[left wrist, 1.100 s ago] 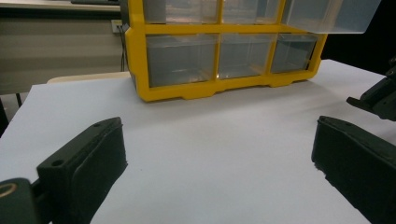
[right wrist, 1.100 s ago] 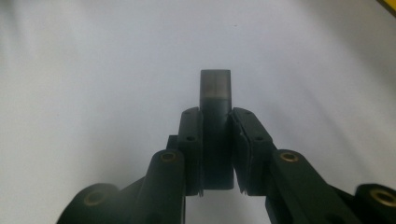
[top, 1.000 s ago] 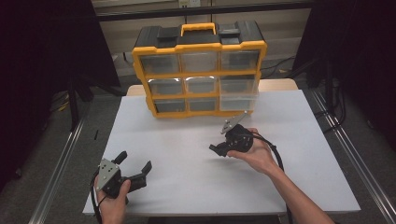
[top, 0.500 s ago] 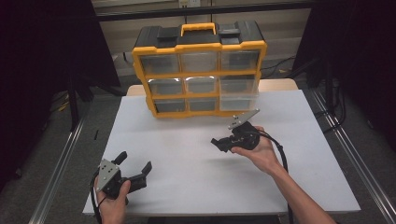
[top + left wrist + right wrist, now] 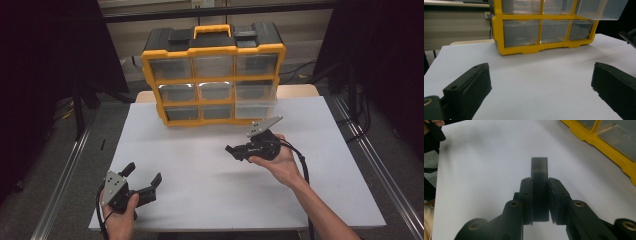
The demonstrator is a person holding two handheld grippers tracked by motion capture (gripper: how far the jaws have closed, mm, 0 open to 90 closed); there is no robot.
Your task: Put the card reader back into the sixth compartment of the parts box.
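Observation:
My right gripper [image 5: 232,150] hovers over the middle right of the white table [image 5: 200,160], lying sideways with its jaws pointing left. It is shut on a small dark block [image 5: 539,170], which sticks out beyond the fingertips in the right gripper view. A grey plate [image 5: 264,125] stands up on top of that gripper. My left gripper [image 5: 145,173] rests low near the table's front left corner. It is open, and only bare tabletop lies between its pads [image 5: 471,87].
A yellow and black organizer [image 5: 214,75] with clear drawers stands at the table's back edge. Its right middle drawer [image 5: 255,97] is pulled out toward me. Dark curtains and metal rails flank the table.
The right hand has swung the gripper's body a little to the right and tipped its grey plate up, with the block still held. The left gripper has not moved.

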